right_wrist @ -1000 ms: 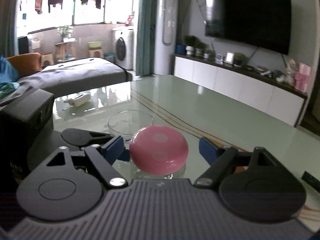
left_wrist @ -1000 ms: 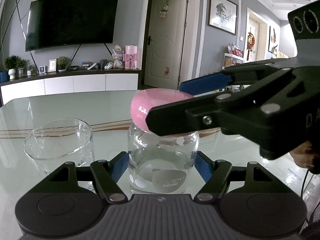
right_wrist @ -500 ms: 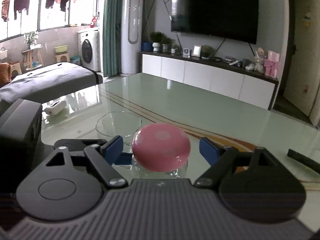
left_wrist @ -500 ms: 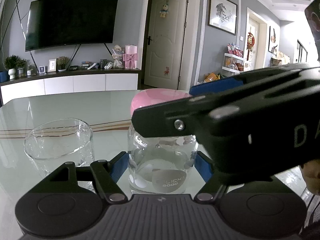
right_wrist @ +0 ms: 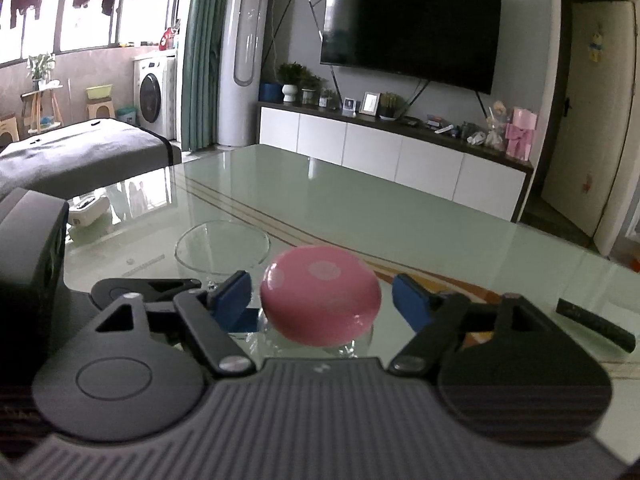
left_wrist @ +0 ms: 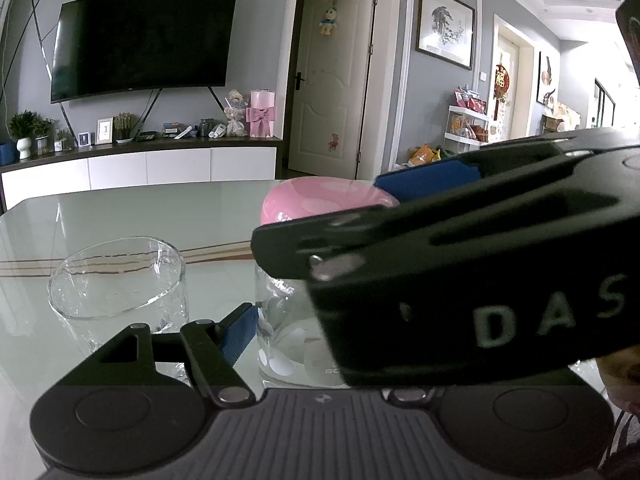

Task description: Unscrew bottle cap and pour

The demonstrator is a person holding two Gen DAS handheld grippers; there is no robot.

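1. The bottle [left_wrist: 288,344] stands upright on the table [left_wrist: 120,216], just right of the glass [left_wrist: 116,284], pinched by the left gripper [left_wrist: 304,336].
2. The right gripper [right_wrist: 322,300], jaws spread, straddles the pink cap [right_wrist: 320,294] (gaps both sides).
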